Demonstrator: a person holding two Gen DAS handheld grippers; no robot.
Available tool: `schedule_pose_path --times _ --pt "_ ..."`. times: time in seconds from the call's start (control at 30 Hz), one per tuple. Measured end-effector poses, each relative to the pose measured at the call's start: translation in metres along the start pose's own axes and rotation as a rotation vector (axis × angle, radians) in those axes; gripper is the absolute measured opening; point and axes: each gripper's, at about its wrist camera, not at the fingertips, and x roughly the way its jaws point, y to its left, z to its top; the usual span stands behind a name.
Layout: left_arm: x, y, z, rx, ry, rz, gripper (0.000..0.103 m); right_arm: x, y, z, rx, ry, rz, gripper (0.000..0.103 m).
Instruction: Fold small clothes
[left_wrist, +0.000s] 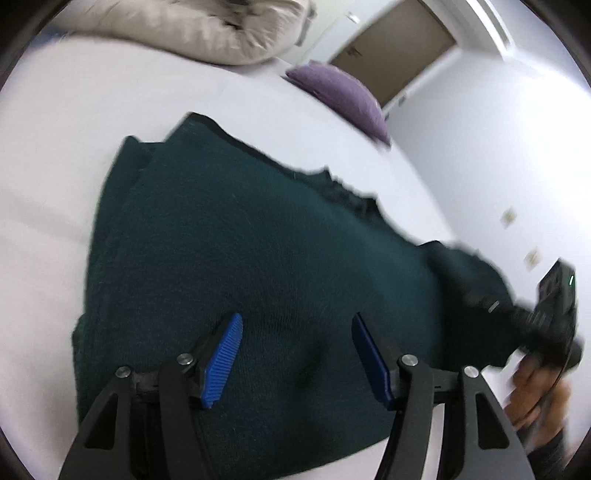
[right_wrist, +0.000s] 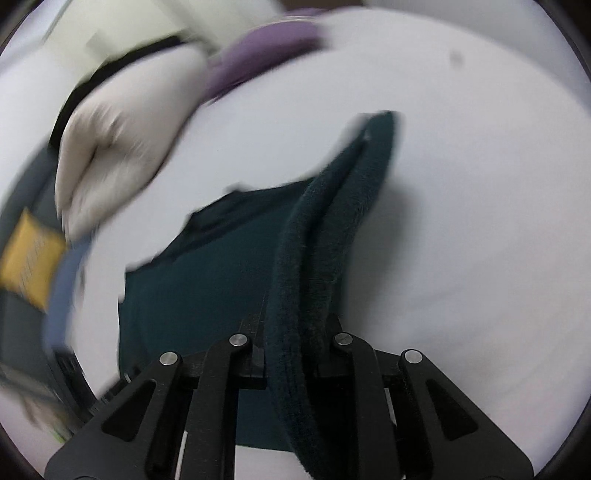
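A dark green knitted garment (left_wrist: 236, 236) lies spread on a white bed. My left gripper (left_wrist: 297, 325) hovers open just above its near part, its blue pads (left_wrist: 223, 360) apart with only flat fabric below them. In the left wrist view the right gripper (left_wrist: 517, 314) shows at the right edge, carried by a hand, with the garment's right end lifted into it. In the right wrist view my right gripper (right_wrist: 295, 325) is shut on a thick fold of the green garment (right_wrist: 332, 221), which rises from the bed and hides its fingertips.
A beige cushion (left_wrist: 207, 29) and a purple cushion (left_wrist: 340, 96) rest at the far side of the white bed (left_wrist: 55, 147). The right wrist view shows them too, the beige cushion (right_wrist: 118, 144) and purple cushion (right_wrist: 255, 62), plus a yellow object (right_wrist: 29, 254) off the bed's left.
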Motion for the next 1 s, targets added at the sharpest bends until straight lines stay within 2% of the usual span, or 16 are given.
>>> schedule_pose_path --times 0.07,0.13,0.2,0.27,0.37,0.4,0.53,0.67,0.73,0.8,0.83,0.9,1.0 --pt "-0.011 0.008 0.006 -0.055 -0.037 -0.036 0.073 0.010 0.059 -0.014 -0.178 0.028 -0.005 0.013" --pt "-0.015 0.015 0.013 -0.114 -0.040 -0.102 0.075 0.029 0.105 -0.030 -0.321 0.071 -0.017 0.013" --pt "-0.015 0.015 0.021 -0.136 -0.025 -0.157 0.079 0.050 0.129 -0.044 -0.399 0.114 -0.022 0.013" --pt "-0.013 0.011 0.029 -0.141 -0.019 -0.178 0.084 0.061 0.143 -0.054 -0.445 0.128 -0.038 0.013" --pt "-0.002 0.003 0.040 -0.151 0.012 -0.191 0.087 0.064 0.154 -0.062 -0.516 0.099 -0.102 0.013" --pt "0.004 -0.001 0.043 -0.152 0.034 -0.205 0.090 0.063 0.158 -0.063 -0.535 0.091 -0.118 0.013" --pt "0.028 -0.014 0.051 -0.171 0.113 -0.255 0.091 0.061 0.168 -0.074 -0.610 0.062 -0.163 0.015" --pt "0.053 -0.026 0.054 -0.160 0.196 -0.213 0.090 0.055 0.172 -0.085 -0.642 0.043 -0.140 0.029" --pt "0.063 -0.037 0.053 -0.134 0.227 -0.202 0.078 0.046 0.172 -0.091 -0.668 0.035 -0.118 0.035" --pt "0.074 -0.047 0.048 -0.104 0.266 -0.192 0.055 0.031 0.168 -0.100 -0.692 0.022 -0.095 0.038" --pt "0.079 -0.051 0.045 -0.093 0.286 -0.187 0.051 0.024 0.163 -0.105 -0.691 0.017 -0.080 0.038" --pt "0.089 -0.057 0.039 -0.066 0.303 -0.150 0.032 0.002 0.148 -0.112 -0.643 0.014 0.004 0.038" --pt "0.092 -0.053 0.035 -0.076 0.304 -0.155 0.018 -0.024 0.122 -0.118 -0.553 0.006 0.111 0.039"
